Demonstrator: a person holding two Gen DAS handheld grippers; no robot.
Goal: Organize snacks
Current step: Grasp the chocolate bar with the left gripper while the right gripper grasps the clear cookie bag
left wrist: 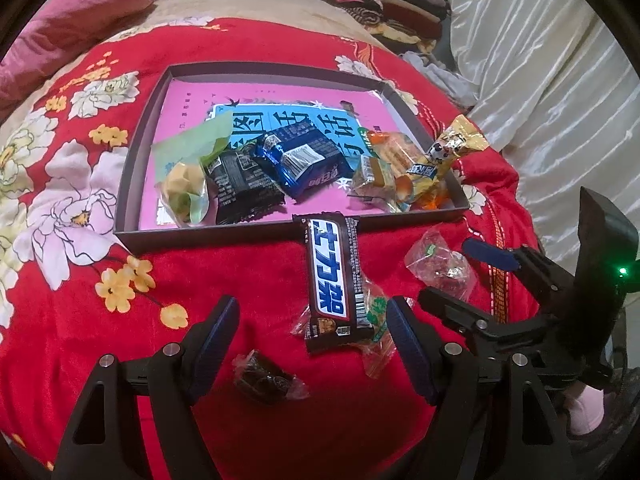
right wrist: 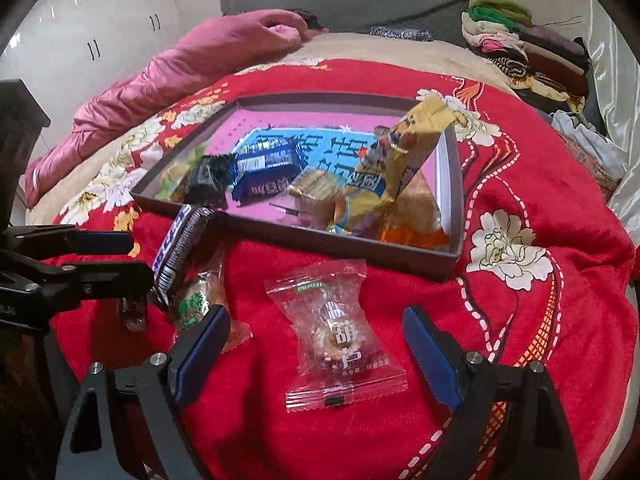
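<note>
While your right gripper [right wrist: 316,344] straddles clear candy wrapper [right wrist: 340,340], jaws apart, gripping nothing: thin crinkly film may slip. Left gripper [left wrist: 312,340] wide, empty; chocolate bar [left wrist: 334,276] overlaps green-printed candy [left wrist: 376,312], risking double pickup.

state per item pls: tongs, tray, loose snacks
left tongs: open, straddling the chocolate bar's near end, not gripping
right tongs: open, around the clear-wrapped candy, pads clear of it
tray: lidless, several snacks inside
chocolate bar: sealed, on blanket, far end against tray wall
clear-wrapped candy: sealed, flat on blanket
dark candy: wrapped, on blanket
green-print candy: wrapped, partly under the bar
</note>
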